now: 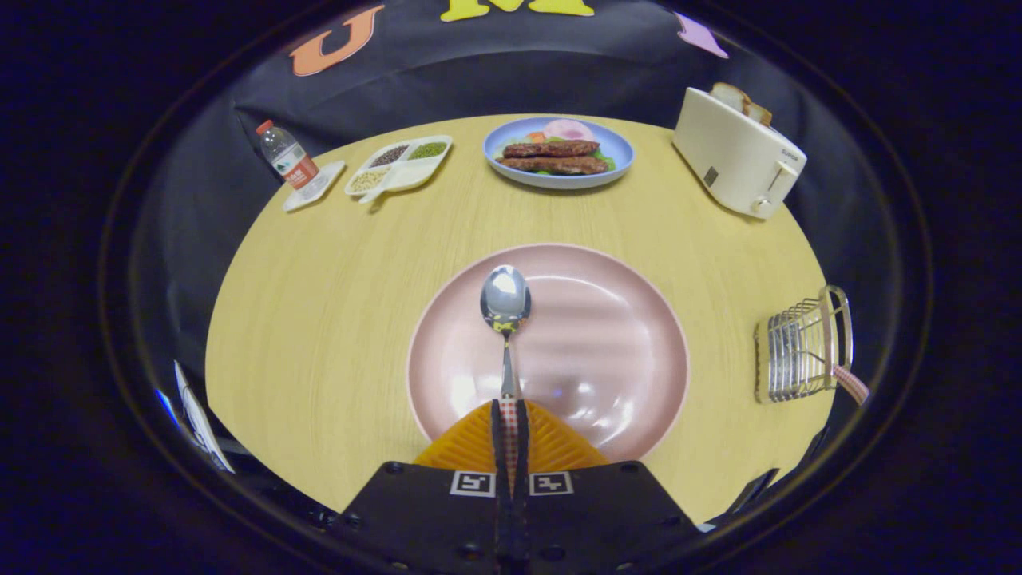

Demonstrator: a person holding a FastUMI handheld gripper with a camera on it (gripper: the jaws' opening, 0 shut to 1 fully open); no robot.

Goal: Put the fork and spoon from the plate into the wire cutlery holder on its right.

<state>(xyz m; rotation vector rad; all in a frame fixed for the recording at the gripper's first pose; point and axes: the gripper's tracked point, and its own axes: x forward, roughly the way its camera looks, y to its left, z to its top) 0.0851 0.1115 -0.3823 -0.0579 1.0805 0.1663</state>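
My gripper is shut on the spoon's checked handle, both fingers pressing it. The spoon points straight ahead from the fingers, its shiny bowl over the pink plate; I cannot tell if the bowl touches the plate. The wire cutlery holder stands on the table to the right of the plate. A checked handle sticks out of it toward the near side; its head is hidden, so whether it is the fork is unclear.
Beyond the plate, at the wooden table's far side, stand a blue plate of food, a white toaster with bread, a divided tray of grains and a water bottle.
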